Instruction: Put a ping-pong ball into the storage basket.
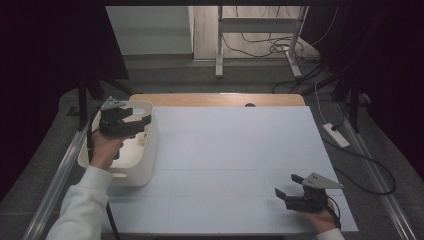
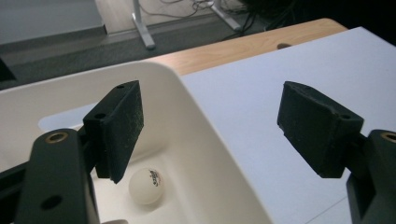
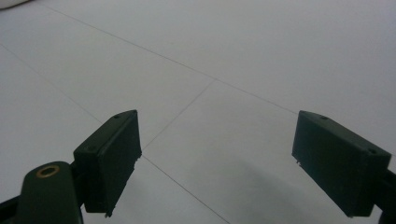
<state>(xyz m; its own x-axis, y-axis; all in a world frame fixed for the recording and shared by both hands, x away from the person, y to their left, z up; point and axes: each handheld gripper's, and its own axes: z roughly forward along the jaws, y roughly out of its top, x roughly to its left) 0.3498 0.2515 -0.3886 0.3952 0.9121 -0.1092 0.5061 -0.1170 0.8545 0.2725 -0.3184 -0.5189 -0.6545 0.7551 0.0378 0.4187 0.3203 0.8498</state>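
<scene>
My left gripper (image 1: 142, 121) hung over the white bin (image 1: 151, 150) at the left edge of the table, its jaws spread wide and empty. In the left gripper view, that gripper (image 2: 210, 128) straddled the bin's near wall (image 2: 201, 154): one jaw stood over the inside of the bin, the other over the white table sheet (image 2: 289, 70) outside it. Below and just beside the inner jaw, a white ping-pong ball (image 2: 146, 185) with a small red and dark logo lay on the bin floor, apart from both jaws and touched by neither. From the high view I could make out a small pale object (image 1: 141, 138) inside the bin just under the gripper, though it was too small there for me to tell what it was. My right gripper (image 1: 288, 185) sat low at the near right corner of the table, well apart from the bin, held in a hand (image 1: 320, 217) with the grey three-cornered plate (image 1: 319, 180) on top. In the right gripper view, its jaws (image 3: 215, 154) were also parted wide with nothing between them, and ahead of them lay the bare white sheet (image 3: 233, 56) with its thin seam lines. Beyond the sheet, past my left gripper, a strip of wooden tabletop (image 2: 261, 44) showed.
</scene>
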